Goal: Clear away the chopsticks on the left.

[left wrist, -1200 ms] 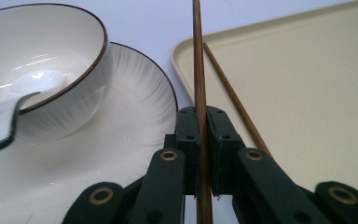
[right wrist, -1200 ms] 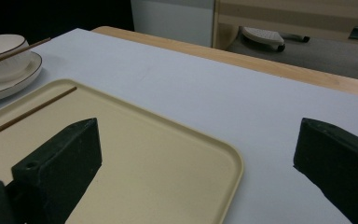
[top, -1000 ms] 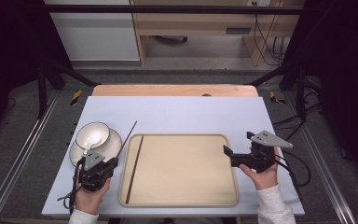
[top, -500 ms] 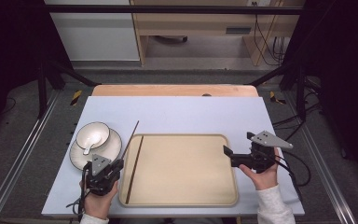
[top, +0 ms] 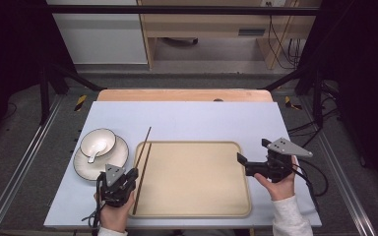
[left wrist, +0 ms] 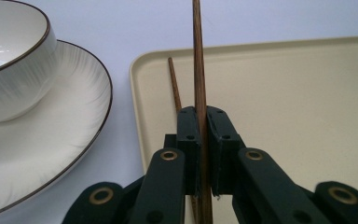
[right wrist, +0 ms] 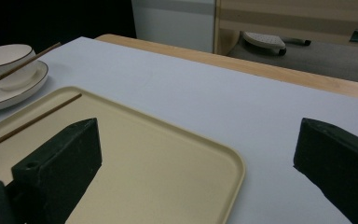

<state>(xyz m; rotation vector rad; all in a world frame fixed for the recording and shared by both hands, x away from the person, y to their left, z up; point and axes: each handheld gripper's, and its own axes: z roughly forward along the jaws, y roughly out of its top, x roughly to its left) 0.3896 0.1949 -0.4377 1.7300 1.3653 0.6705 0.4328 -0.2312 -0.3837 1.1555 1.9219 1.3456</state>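
My left gripper is shut on a dark wooden chopstick near its lower end. The stick slants up and away past the left rim of the beige tray. A second chopstick lies flat inside the tray along its left side, also seen as the second chopstick just left of my jaws. My right gripper hangs at the tray's right edge, open, with nothing between its jaws; in its own view the right gripper looks across the tray.
A white bowl with a white spoon in it sits on a white plate left of the tray. The table has a pale blue top with a wooden strip along its far edge. Metal rails run down both sides.
My left gripper has shifted right and slightly toward the front, carrying the chopstick closer to the tray's left rim. The right gripper has stayed put.
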